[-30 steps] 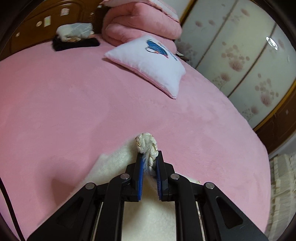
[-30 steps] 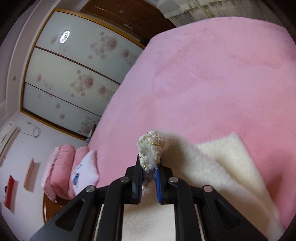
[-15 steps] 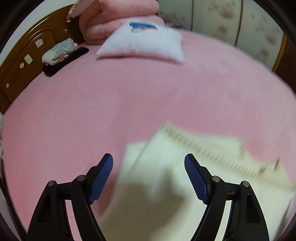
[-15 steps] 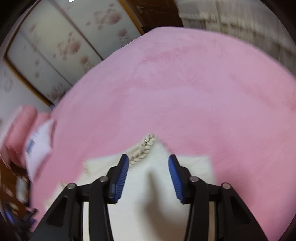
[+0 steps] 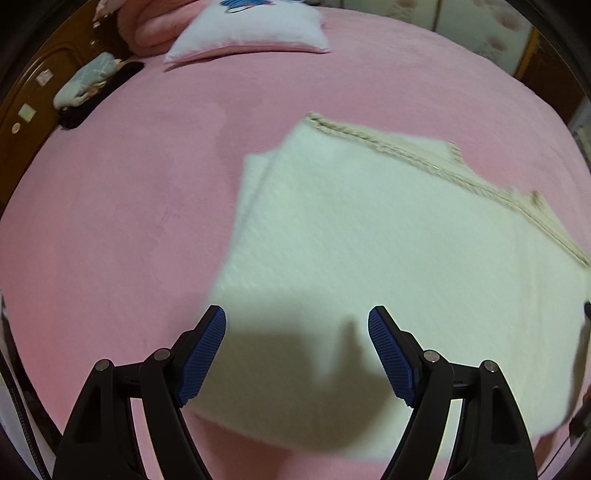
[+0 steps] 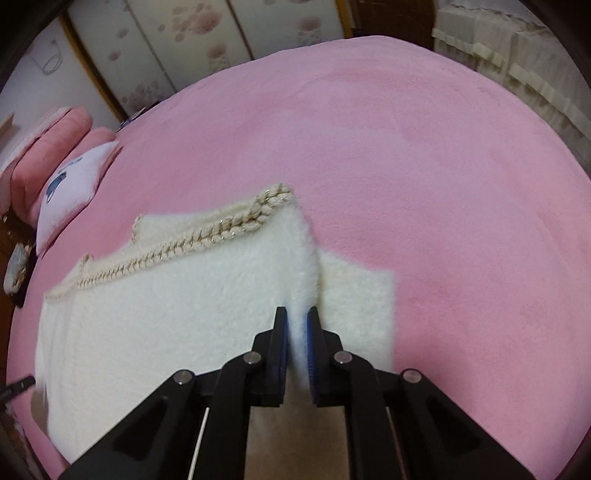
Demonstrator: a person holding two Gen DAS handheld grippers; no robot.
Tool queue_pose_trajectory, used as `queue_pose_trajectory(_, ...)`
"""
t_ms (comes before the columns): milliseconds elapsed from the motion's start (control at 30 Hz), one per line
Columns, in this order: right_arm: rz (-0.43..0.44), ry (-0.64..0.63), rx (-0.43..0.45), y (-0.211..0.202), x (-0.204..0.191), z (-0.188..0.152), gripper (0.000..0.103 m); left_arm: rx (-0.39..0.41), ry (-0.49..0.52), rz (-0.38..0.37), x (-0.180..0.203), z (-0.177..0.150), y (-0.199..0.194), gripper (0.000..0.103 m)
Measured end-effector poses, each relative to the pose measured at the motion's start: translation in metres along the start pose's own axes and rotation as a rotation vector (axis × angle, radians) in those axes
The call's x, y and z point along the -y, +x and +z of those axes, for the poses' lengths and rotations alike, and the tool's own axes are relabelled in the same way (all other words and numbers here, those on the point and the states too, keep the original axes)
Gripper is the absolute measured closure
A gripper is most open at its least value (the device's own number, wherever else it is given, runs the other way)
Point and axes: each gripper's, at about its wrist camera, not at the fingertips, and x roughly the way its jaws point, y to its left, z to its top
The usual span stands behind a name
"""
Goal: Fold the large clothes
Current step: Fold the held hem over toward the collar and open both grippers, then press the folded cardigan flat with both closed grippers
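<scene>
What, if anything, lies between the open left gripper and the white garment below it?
Nothing visible does. The left gripper hangs open over the white garment, with only its own shadow on the fleece between the fingers.

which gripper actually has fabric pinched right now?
The right gripper: its jaws have just been closing and now pinch a raised fold of the white fleece garment. The left gripper hangs wide open above the garment, nothing between its pads.

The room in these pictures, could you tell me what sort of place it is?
Most likely a bedroom: a bed under a pink cover, a pillow beside folded bedding at its head, and flowered wardrobe doors behind.
</scene>
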Motion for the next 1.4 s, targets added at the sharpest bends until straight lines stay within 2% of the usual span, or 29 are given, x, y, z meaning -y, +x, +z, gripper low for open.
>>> queue_pose_trajectory(133,-0.094,-0.033,0.020,-0.009,-0.008,-0.005,0.094,0.028,0.060,-0.017,0.014,-0.014,-0.016,0.025)
queue_pose_trajectory(200,-0.205,-0.098,0.029,-0.007,-0.019,-0.005,0.090,0.020,0.071,-0.044,0.018,-0.016,-0.018,0.029)
queue_pose_trajectory(233,-0.261,-0.138,0.056,-0.012,-0.029,-0.008,0.089,0.014,0.075,-0.067,0.021,-0.019,-0.020,0.035)
queue_pose_trajectory(300,-0.299,-0.166,0.117,-0.025,-0.049,-0.014,0.087,-0.006,0.082,-0.102,0.025,-0.025,-0.022,0.042)
queue_pose_trajectory(367,-0.225,-0.194,0.172,-0.045,-0.068,-0.028,0.087,-0.047,0.087,-0.147,0.029,-0.032,-0.022,0.058)
queue_pose_trajectory(433,-0.112,-0.201,0.169,-0.063,-0.087,-0.050,0.087,-0.100,0.082,-0.215,0.034,-0.043,-0.021,0.064)
queue_pose_trajectory(500,0.023,-0.160,0.087,-0.066,-0.104,-0.077,0.087,-0.139,0.086,-0.280,0.040,-0.052,-0.017,0.071)
queue_pose_trajectory(567,0.189,-0.081,-0.015,-0.062,-0.116,-0.107,0.087,-0.186,0.093,-0.318,0.048,-0.065,-0.013,0.085)
queue_pose_trajectory(600,0.280,-0.030,-0.076,-0.058,-0.124,-0.123,0.087,-0.213,0.095,-0.342,0.053,-0.073,-0.011,0.086)
queue_pose_trajectory(633,0.335,0.011,-0.108,-0.056,-0.129,-0.136,0.087,-0.221,0.096,-0.360,0.057,-0.078,-0.012,0.089)
queue_pose_trajectory(733,0.463,0.070,-0.139,-0.055,-0.151,-0.167,0.089,-0.257,0.089,-0.431,0.065,-0.089,-0.011,0.089)
queue_pose_trajectory(833,0.473,0.073,-0.158,-0.047,-0.167,-0.180,0.089,-0.283,0.080,-0.437,0.070,-0.091,-0.001,0.090)
queue_pose_trajectory(933,0.471,0.111,-0.169,-0.025,-0.167,-0.171,0.097,-0.305,0.063,-0.432,0.080,-0.087,0.015,0.090)
queue_pose_trajectory(1000,0.487,0.146,-0.211,-0.010,-0.163,-0.165,0.099,-0.292,0.057,-0.399,0.083,-0.086,0.022,0.090)
queue_pose_trajectory(1067,0.524,0.160,-0.262,-0.001,-0.155,-0.162,0.103,-0.255,0.051,-0.351,0.083,-0.083,0.029,0.095)
queue_pose_trajectory(1200,0.573,0.087,-0.272,0.002,-0.133,-0.157,0.103,-0.291,-0.101,-0.420,0.053,-0.081,0.043,0.101)
queue_pose_trajectory(1233,0.563,0.071,-0.261,0.000,-0.126,-0.158,0.103,-0.289,-0.134,-0.425,0.042,-0.081,0.045,0.102)
queue_pose_trajectory(1267,0.498,0.044,-0.238,-0.005,-0.116,-0.155,0.103,-0.288,-0.158,-0.439,0.030,-0.081,0.047,0.102)
queue_pose_trajectory(1300,0.468,0.034,-0.220,-0.009,-0.103,-0.153,0.103,-0.289,-0.182,-0.443,0.020,-0.081,0.048,0.102)
queue_pose_trajectory(1400,0.386,0.039,-0.194,-0.021,-0.065,-0.146,0.103,-0.263,-0.218,-0.403,-0.010,-0.079,0.047,0.102)
